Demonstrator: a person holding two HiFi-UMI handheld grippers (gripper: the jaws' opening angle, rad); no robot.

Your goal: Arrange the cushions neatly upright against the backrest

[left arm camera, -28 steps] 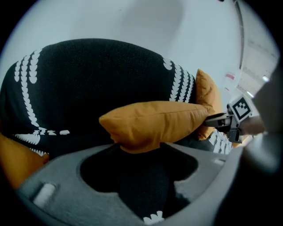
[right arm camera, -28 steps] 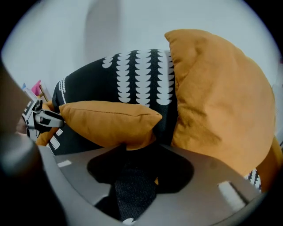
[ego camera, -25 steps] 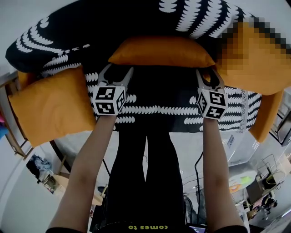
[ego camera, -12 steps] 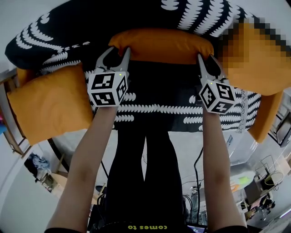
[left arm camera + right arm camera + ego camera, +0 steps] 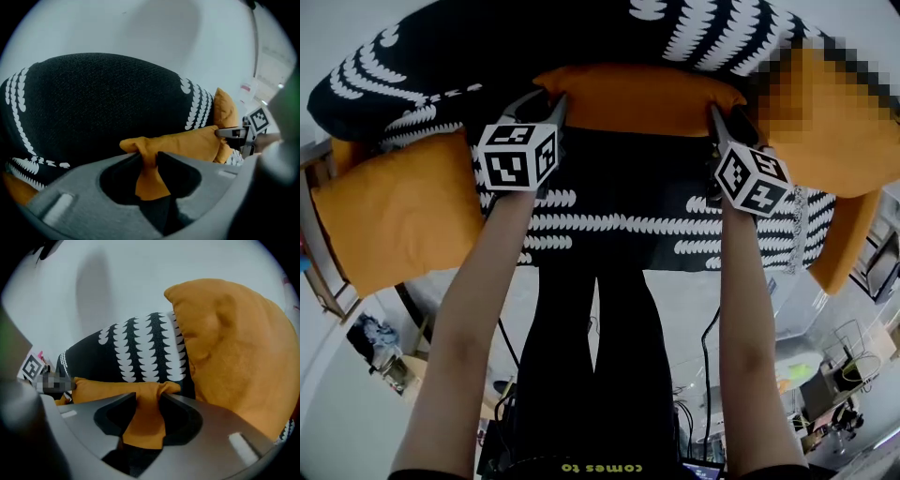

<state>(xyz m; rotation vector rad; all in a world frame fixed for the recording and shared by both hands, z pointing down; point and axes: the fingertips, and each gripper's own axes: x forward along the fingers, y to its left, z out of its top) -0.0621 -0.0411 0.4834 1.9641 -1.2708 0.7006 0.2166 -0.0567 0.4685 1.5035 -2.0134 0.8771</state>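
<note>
Head view: an orange middle cushion (image 5: 637, 98) lies flat at the back edge of the sofa seat (image 5: 619, 187), right under the black and white backrest (image 5: 534, 37). The left gripper (image 5: 551, 105) bites its left end and the right gripper (image 5: 715, 117) bites its right end. A left cushion (image 5: 394, 220) leans out at the sofa's left edge. A right cushion (image 5: 844, 150) sits at the right edge.

Left gripper view: the left gripper (image 5: 147, 157) has just been squeezing tighter, and now its jaws pinch a fold of the middle cushion's (image 5: 183, 143) corner. The fabric bunches up between the pads. The backrest (image 5: 103, 103) rises just behind.

Right gripper view: the right gripper (image 5: 147, 397) has just let its jaws out a little, but a thick fold of the middle cushion (image 5: 108, 385) is pinched between them. The right cushion (image 5: 234, 352) stands tall just beside it.

I think the step now is to stand this cushion up. To do it well, both hands should lift together, so the cushion does not twist or sag. Then tip its top edge back until it leans flat on the backrest, midway between the two side cushions. The right pinch looks looser, so it may need a firmer squeeze first. Let go only when the cushion stands by itself.
</note>
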